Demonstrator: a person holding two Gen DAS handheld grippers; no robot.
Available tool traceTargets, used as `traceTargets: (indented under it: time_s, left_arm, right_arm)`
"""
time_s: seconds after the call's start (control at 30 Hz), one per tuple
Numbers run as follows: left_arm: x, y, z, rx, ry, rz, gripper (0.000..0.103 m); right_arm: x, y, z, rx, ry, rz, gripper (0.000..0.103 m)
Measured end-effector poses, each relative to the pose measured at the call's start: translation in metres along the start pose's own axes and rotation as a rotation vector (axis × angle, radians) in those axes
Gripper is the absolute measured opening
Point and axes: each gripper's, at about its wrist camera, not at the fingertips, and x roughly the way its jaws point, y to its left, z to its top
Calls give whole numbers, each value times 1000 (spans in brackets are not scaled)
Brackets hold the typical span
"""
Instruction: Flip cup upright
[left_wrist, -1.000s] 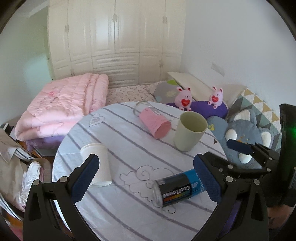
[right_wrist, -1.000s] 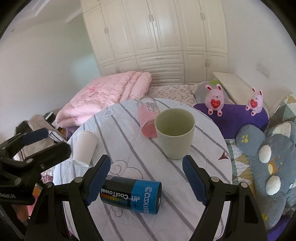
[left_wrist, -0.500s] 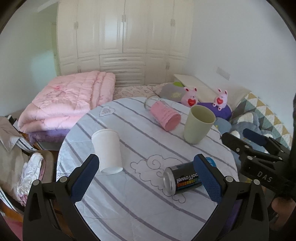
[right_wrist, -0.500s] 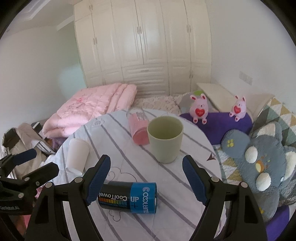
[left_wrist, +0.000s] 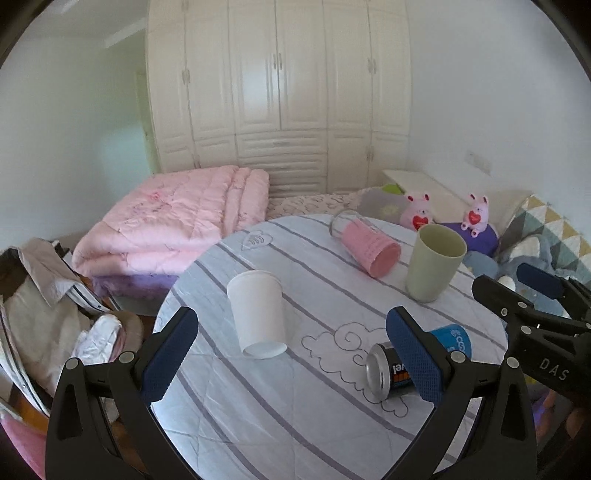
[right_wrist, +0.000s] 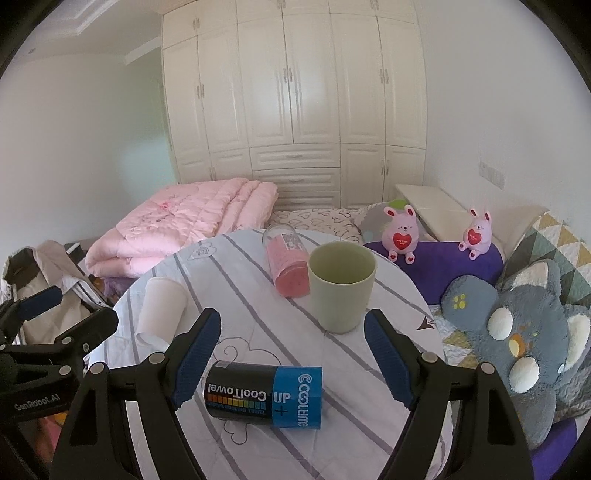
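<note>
The white cup (left_wrist: 258, 313) stands upside down on the round worktop (left_wrist: 295, 417), left of the green cup (left_wrist: 433, 268), while the left hand-held gripper (left_wrist: 291, 356) and right hand-held gripper (right_wrist: 291, 352) both gape wide, holding nothing.

left tongs (left_wrist: 291, 354) and right tongs (right_wrist: 291, 356) hover side by side — both spread wide, gripping nothing.

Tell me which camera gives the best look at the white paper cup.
Left wrist view. The white paper cup sits near the frame's centre, whole and unobstructed, between the open fingers of the left gripper, upside down on the striped table. The right wrist view shows the cup smaller, off to the left, its lower edge close to the left gripper's arm.
</note>
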Motion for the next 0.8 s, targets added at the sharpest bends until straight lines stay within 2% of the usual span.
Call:
traceTargets:
  time_s: [0.13,0.27,0.47,0.8]
  left_arm:
    - [1,-3,-1,19,-16,2,103]
    - [-1,-8,-2,22,-49,-25,103]
    - [-1,-11,-2,20,-80,-51,103]
    - [2,-15,-2,22,-84,-43,103]
  right_arm:
    - [0,1,1,3,-23,-1,81]
    - [-8,3,1,-16,-107,-20,81]
    - [-12,7,0,-55,-183,-58,81]
    - [-4,3,-4,-57,-171,-55,81]
